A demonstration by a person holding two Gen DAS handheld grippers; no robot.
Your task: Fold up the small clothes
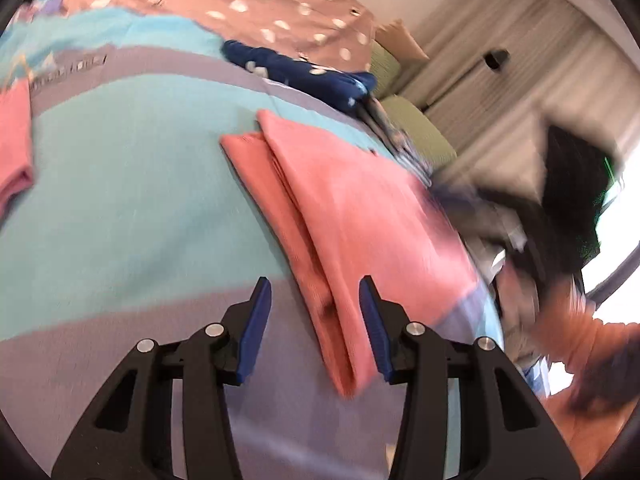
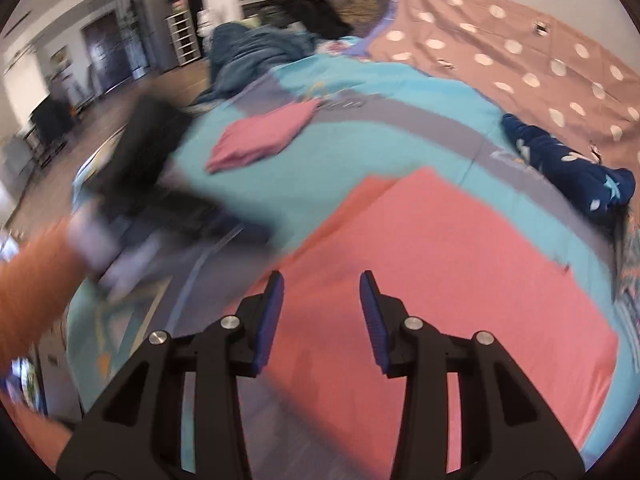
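The left gripper [image 1: 316, 328] hangs with its jaws spread and nothing pinched; the folded edge of the coral cloth [image 1: 352, 216] runs up between them but neither blue pad presses it. The right gripper [image 2: 322, 322] is likewise spread and empty, the same coral cloth [image 2: 460, 264] lying flat just below and ahead of its jaws.

The likeliest trouble is the fold springing open: the cloth looks soft and thin, stacked in loose layers with a slack seam, so a pad dragging across it could shift the top layer or bunch it against the smooth teal-and-grey bedsheet [image 1: 120, 184]. A one-sided pinch might lift only the upper ply.

Far ahead of the right jaws lies a folded pink garment [image 2: 260, 136], tidy and rectangular; to their right a crumpled navy patterned piece [image 2: 568, 168]. Motion blur hides the edges, so layer count is uncertain.
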